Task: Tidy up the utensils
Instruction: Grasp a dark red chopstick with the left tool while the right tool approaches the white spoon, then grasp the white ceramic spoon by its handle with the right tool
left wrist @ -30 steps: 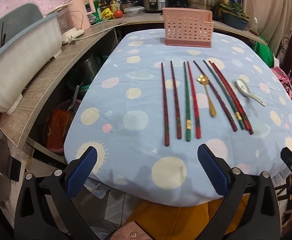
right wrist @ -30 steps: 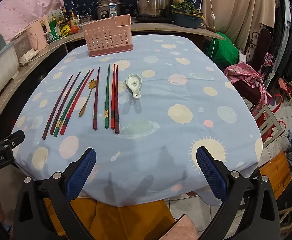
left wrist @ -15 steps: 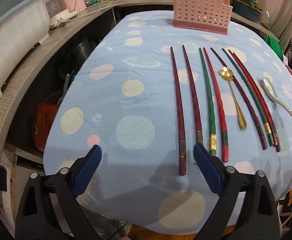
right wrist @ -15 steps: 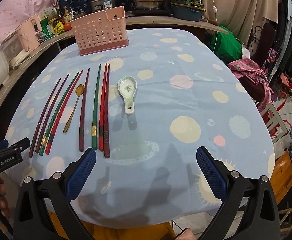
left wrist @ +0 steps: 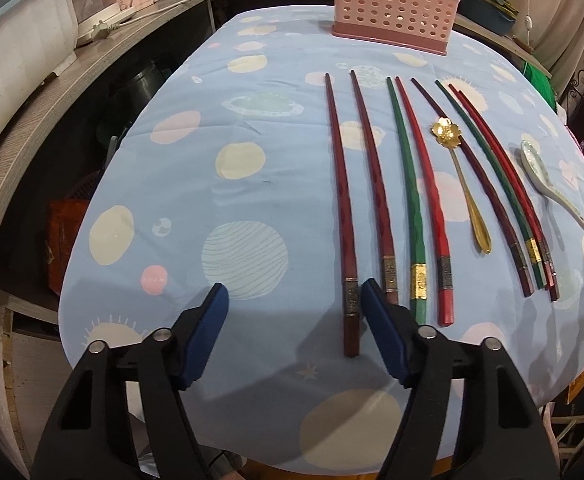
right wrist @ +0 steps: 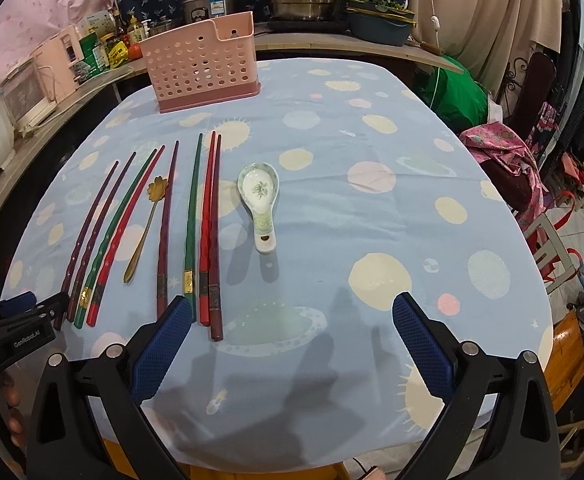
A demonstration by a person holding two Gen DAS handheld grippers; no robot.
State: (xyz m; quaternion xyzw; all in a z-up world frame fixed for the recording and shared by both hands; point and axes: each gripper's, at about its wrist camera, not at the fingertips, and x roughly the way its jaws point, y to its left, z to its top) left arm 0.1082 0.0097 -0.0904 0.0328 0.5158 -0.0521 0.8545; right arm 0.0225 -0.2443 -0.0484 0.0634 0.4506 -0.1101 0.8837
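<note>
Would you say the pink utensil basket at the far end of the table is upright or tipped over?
Upright: the pink basket stands on its darker base on the tablecloth, open top facing up. Whether anything is inside, cannot tell.

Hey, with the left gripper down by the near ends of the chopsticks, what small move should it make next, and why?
Probably close on the outermost dark red chopstick. The left gripper has just been closing; that chopstick's near end lies just inside its right-hand finger, not yet pinched. The pink holder stands empty-looking at the table's far end.
</note>
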